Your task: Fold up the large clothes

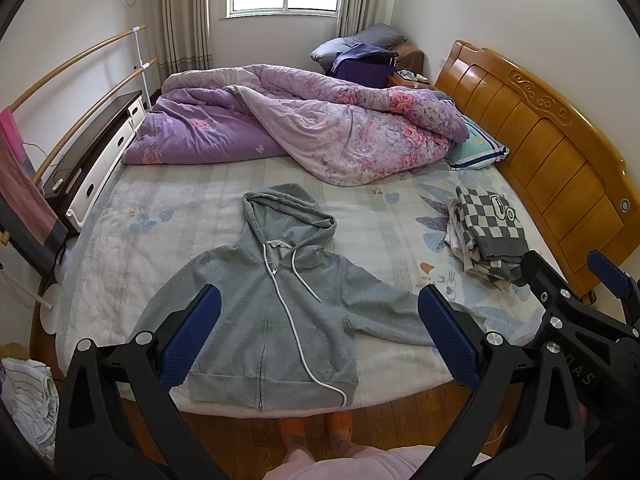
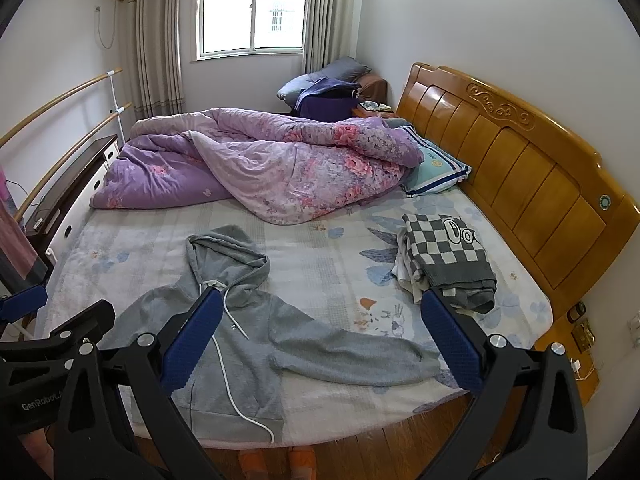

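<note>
A grey zip hoodie (image 1: 276,300) lies flat, front up, on the bed (image 1: 132,264), hood toward the far side, hem at the near edge, sleeves spread sideways. It also shows in the right wrist view (image 2: 248,332). A white drawstring (image 1: 298,336) trails down its front. My left gripper (image 1: 318,328) is open and empty, held above the hoodie's lower body. My right gripper (image 2: 322,340) is open and empty above the hoodie's right sleeve (image 2: 360,356). The right gripper also shows at the right edge of the left wrist view (image 1: 576,280).
A stack of folded clothes topped by a checkered garment (image 1: 488,232) sits at the right of the bed. A rumpled purple quilt (image 1: 304,128) covers the far side. A wooden headboard (image 1: 552,152) is right, a cabinet (image 1: 96,160) left. Wooden floor (image 1: 400,420) lies below.
</note>
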